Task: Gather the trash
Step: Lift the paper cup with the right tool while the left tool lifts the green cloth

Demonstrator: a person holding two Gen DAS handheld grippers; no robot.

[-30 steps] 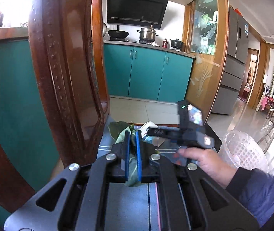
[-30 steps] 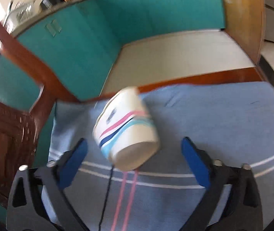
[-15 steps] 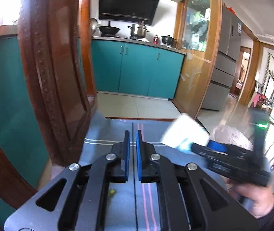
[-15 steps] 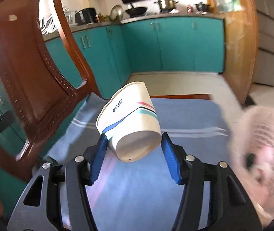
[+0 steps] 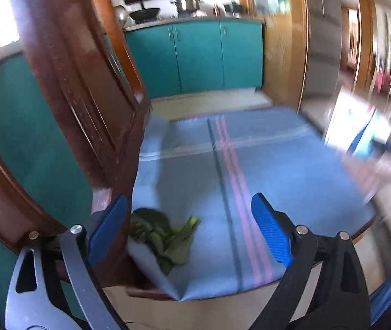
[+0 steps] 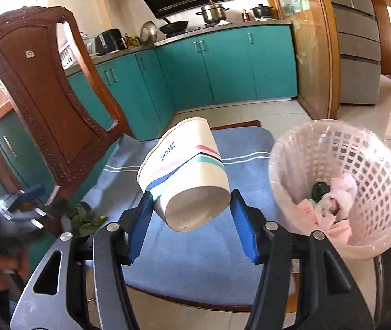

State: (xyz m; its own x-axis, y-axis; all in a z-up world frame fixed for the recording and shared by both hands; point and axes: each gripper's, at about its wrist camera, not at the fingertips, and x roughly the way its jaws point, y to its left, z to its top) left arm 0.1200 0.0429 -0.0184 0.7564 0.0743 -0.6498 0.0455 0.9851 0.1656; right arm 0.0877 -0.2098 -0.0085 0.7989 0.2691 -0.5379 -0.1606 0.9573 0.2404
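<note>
Item one, far left: my left gripper [image 5: 189, 231], jaws opening wide and gripping nothing. A clump of green leaves [image 5: 159, 236] lies on the blue striped cloth [image 5: 250, 170] that covers the chair seat, just inside the left pad and hard against the wooden chair back [image 5: 79, 96]. The pads do not press on it.

Item two, centre: my right gripper [image 6: 192, 214], clamped on the base of a paper cup [image 6: 184, 173], which is tilted with its mouth pointing away and lifted clear of the cloth.

Item three, right: the pink mesh basket [image 6: 374, 165], lined with a clear bag, standing beside the seat and already holding crumpled tissues and a dark scrap.

Risks, as I judge them:
- The cup is held only at its narrow base; a soft paper wall could buckle or slip on the way to the basket.
- Released short of the rim, it would fall on the floor or the seat.
- The leaves sit tight to the chair back, so my left pad may strike wood or pinch cloth instead.
- Loose leaves may scatter when squeezed.

View notes: only the right wrist camera shows the basket, its contents and the cup clearly. The left wrist view is blurred, but it alone shows how the leaves lie between my left jaws.
</note>
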